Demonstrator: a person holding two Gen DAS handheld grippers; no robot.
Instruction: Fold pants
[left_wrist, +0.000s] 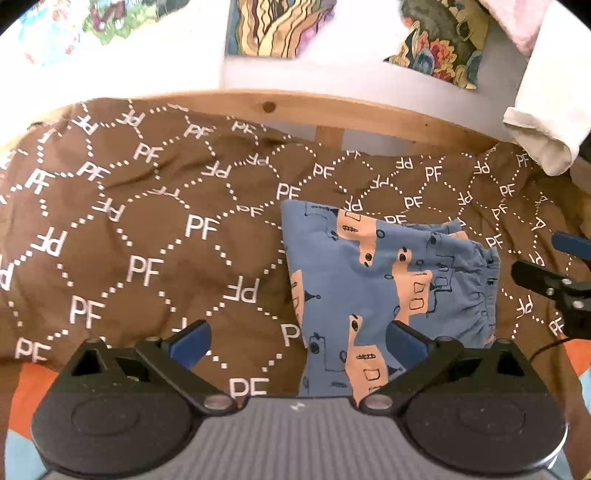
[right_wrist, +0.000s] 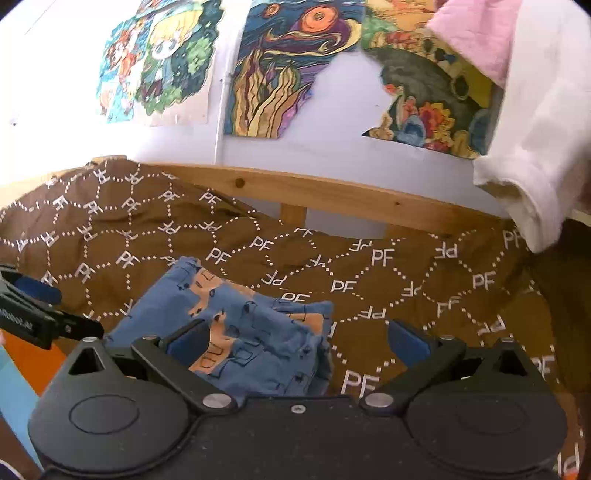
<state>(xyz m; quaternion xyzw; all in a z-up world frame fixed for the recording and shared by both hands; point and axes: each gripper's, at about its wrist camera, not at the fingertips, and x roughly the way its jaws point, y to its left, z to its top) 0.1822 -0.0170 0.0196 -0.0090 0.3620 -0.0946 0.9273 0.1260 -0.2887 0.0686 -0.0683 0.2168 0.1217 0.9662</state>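
Note:
Blue pants with peach shapes lie folded into a compact bundle on a brown "PF" blanket. Their gathered waistband is at the bundle's right side in the left wrist view. My left gripper hangs open above the bundle's near left edge, nothing between its blue pads. The same pants appear in the right wrist view, low and left of centre. There my right gripper is open over the bundle's right edge, holding nothing. Each gripper shows at the other view's side: the right one, the left one.
A wooden bed rail runs behind the blanket, against a white wall with colourful drawings. White and pink cloth hangs at the right. An orange and light blue surface shows below the blanket's near edge.

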